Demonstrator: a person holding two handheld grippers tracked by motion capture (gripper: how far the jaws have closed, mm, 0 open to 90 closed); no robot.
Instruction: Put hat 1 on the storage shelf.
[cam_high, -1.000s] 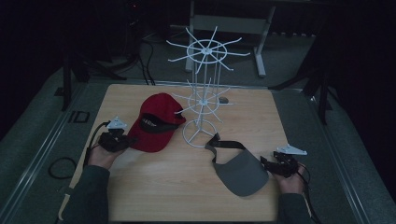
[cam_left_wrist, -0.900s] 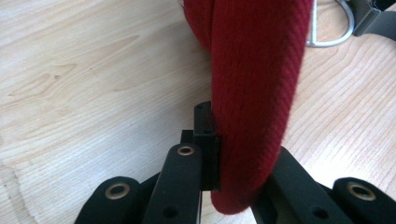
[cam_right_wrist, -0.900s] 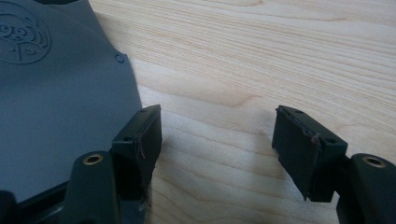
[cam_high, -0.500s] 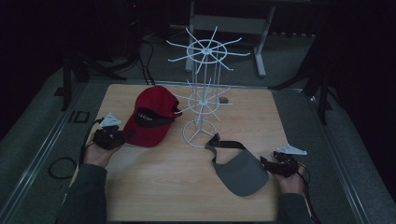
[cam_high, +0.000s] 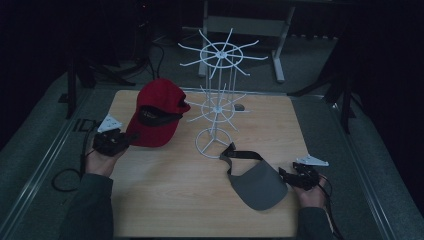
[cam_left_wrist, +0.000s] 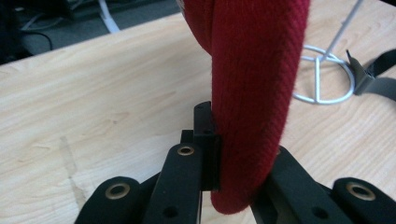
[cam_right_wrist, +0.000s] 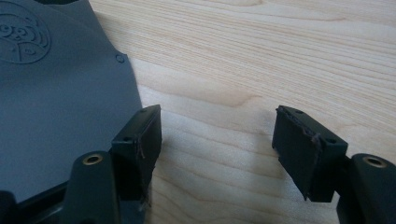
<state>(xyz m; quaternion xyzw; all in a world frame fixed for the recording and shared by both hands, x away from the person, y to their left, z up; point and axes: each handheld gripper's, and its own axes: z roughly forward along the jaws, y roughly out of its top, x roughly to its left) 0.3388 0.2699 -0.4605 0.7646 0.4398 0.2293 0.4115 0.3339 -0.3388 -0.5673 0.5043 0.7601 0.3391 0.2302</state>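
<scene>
We see the red cap (cam_high: 156, 111) lifted higher by the left gripper (cam_high: 125, 141) (jaws clamping its brim), tilting toward the white rack (cam_high: 218, 105).

Each black tool (cam_high: 112, 142) (cam_high: 300, 176) carries brass-ringed screw holes (plus a grey triangular plate) — dark grey sleeves (cam_high: 90, 207).

You're working in what looks like a lab or recording studio rather than a home: a bare wooden table (cam_high: 200, 200) stands alone on grey carpeted floor (cam_high: 45, 135), with dark surroundings all around. Cables (cam_high: 150, 55) trail across the floor behind it, and black stand legs (cam_high: 345, 100) and a metal frame (cam_high: 280, 50) stand there.
</scene>
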